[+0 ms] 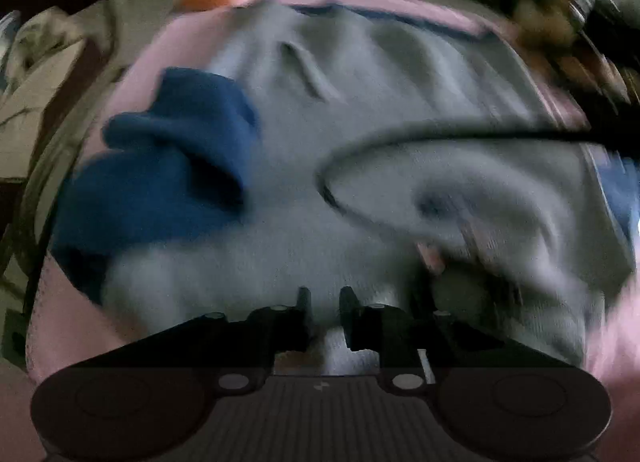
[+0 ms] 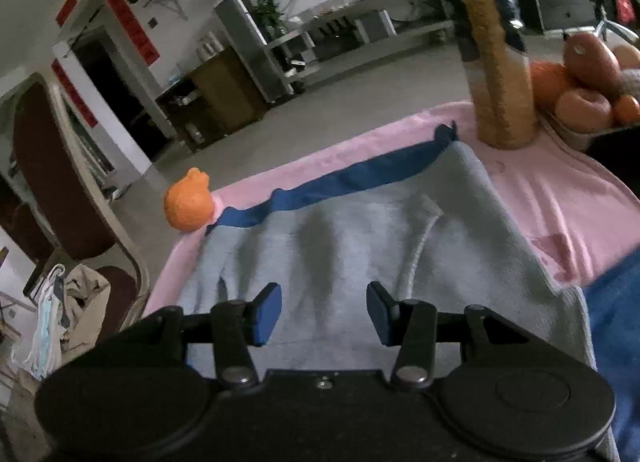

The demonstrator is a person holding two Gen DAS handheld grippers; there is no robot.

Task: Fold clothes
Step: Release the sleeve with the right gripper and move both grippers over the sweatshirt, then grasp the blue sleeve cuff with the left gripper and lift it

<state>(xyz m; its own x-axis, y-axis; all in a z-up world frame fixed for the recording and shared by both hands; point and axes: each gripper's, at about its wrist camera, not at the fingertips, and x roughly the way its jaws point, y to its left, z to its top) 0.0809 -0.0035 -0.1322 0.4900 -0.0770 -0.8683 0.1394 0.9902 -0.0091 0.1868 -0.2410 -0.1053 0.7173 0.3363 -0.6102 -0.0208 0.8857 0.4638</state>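
both grippers sit low in their own views, over a single grey-and-blue garment spread on a pink blanket. the right gripper hangs just above the grey cloth with its blue-padded fingers plainly apart and nothing between them. the left gripper shows in a badly smeared picture; its dark fingers stand only a narrow gap apart, grey cloth is seen through that gap, and whether they pinch any of it i cannot tell. one blue sleeve already lies folded in over the grey body on the left of that view; blue cloth at the right edge of both views looks like the other sleeve, not yet brought in. judging by that, the sleeve-folding step is about half done. the next move likely calls for a firm pinch on the loose blue sleeve at the right, then carrying it flat across the grey body without dragging the rest. counted: one garment, one blanket, two grippers, one small orange toy at the blanket's far corner, one tall tan plush neck, one heap of orange plush fruit, and a black cable crossing the left view.
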